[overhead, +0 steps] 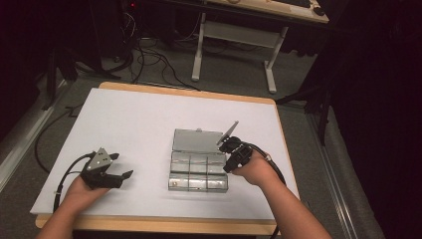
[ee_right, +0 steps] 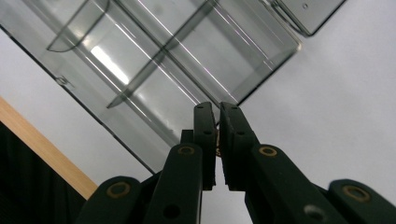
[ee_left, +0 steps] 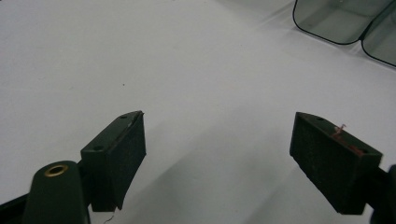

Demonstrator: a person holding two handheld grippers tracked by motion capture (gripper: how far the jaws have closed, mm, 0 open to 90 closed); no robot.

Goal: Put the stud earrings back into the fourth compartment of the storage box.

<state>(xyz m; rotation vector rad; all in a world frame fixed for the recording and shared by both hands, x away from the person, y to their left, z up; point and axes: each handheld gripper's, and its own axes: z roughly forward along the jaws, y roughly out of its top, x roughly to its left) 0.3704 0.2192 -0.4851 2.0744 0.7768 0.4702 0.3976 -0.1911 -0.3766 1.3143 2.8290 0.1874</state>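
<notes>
Clear plastic compartment box, lid laid open, mid-surface, long axis running left to right. Right gripper hard against the box's right end, fingers pressed almost together on something small and hard to make out. Left gripper well apart to the box's left, fingers spread wide, grasping nothing. Right hand clearly nearer; likely next move inward from that right end.

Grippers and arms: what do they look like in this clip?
Both are black two-jaw tools. The left gripper carries a grey three-cornered plate; its flat rectangular pads have brass-ringed holes behind them. The right gripper has a similar plate and brass-ringed jaw arms. A black cable trails from each. Forearms are bare, no sleeves.
</notes>
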